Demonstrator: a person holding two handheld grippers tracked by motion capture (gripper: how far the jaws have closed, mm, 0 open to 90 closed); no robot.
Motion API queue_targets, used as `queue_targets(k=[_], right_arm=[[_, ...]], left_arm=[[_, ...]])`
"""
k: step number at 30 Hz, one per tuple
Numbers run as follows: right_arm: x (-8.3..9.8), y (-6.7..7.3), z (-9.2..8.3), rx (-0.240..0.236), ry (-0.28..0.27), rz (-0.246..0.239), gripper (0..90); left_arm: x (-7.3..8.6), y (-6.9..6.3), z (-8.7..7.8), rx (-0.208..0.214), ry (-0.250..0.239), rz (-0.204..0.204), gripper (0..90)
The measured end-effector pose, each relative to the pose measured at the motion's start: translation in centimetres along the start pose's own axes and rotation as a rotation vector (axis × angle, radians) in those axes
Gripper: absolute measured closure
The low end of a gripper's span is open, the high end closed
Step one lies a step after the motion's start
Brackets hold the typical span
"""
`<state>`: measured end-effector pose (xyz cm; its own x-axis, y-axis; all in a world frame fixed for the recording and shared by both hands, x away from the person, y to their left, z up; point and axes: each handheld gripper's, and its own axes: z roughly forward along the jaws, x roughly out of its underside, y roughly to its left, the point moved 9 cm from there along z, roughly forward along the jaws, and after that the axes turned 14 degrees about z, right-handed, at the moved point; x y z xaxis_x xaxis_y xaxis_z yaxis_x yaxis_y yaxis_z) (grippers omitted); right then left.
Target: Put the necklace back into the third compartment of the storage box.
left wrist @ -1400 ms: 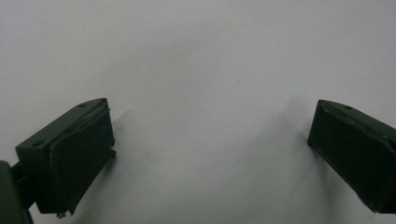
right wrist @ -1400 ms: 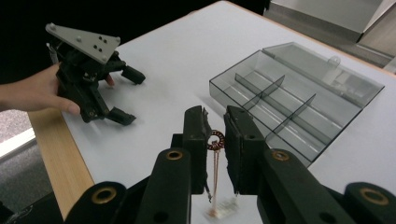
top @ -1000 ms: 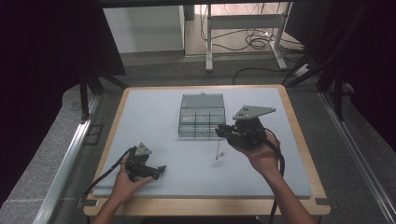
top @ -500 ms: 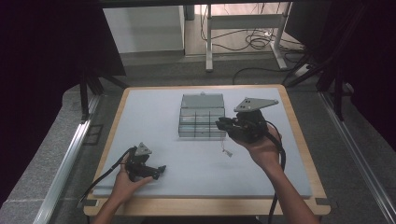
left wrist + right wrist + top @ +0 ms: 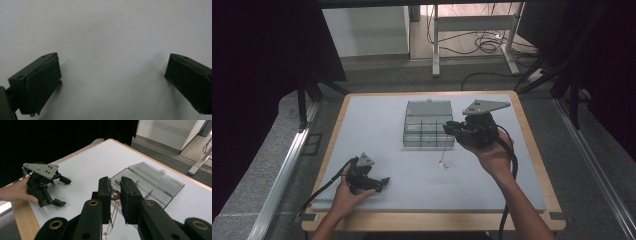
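Pale mat [image 5: 377, 125]: right gripper [image 5: 115, 192] jaws clamped on wire coil [image 5: 116, 195], leads hanging down; left gripper [image 5: 379, 183] jaws apart.

Blue-grey mat [image 5: 377, 130], desk legs [image 5: 435, 37], floor cables [image 5: 484, 45]

Legible text, labels, brands, numbers, signs: none. The clear plastic compartment box [image 5: 427, 125], the grippers' grey plates and the table [image 5: 377, 125] carry no readable marking in any view.

Pale grey worktop [image 5: 377, 130] with a light wood edge, see-through smoky plastic compartment box [image 5: 428, 124], both tools black, and a reddish-brown ring on thin tan string [image 5: 115, 195].
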<state>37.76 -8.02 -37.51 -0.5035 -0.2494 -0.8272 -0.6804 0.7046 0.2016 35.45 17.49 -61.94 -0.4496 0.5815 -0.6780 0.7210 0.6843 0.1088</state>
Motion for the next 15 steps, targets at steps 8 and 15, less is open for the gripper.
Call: queue_targets(k=[8, 15], right_arm=[[0.04, -0.39, 0.09, 0.005, 0.002, 0.010, 77.6], [-0.04, -0.69, 0.17, 0.012, -0.002, 0.013, 77.6]], left_arm=[[0.00, 0.00, 0.00, 0.000, 0.000, 0.000, 0.2], [0.00, 0.00, 0.00, 0.000, 0.000, 0.001, 0.2]])
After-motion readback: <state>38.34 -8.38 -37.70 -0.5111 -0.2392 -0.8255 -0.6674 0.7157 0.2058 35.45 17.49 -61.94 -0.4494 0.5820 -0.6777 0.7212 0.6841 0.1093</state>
